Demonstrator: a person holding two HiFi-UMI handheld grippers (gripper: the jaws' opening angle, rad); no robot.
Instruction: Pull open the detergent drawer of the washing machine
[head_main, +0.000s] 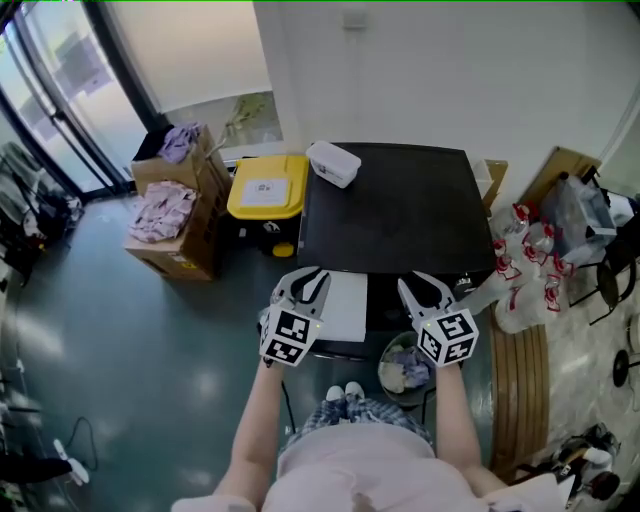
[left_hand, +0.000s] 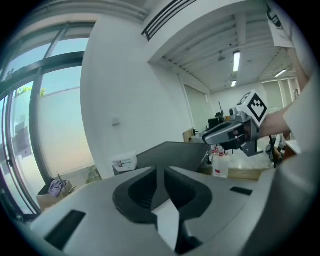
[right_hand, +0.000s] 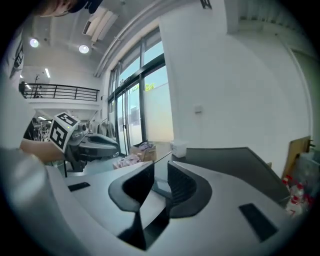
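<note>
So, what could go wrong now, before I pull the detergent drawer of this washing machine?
The left gripper and right gripper hang empty in the air, jaws only narrowly apart; too narrow, perhaps, for a sure grip. The white box sits at a corner of the machine top; a hard tug might shake it off.

White detergent drawer at washing machine front.

Bright daylight via glass wall plus ceiling strip lights; heavy fisheye vignetting, close foreground maybe slightly soft.
</note>
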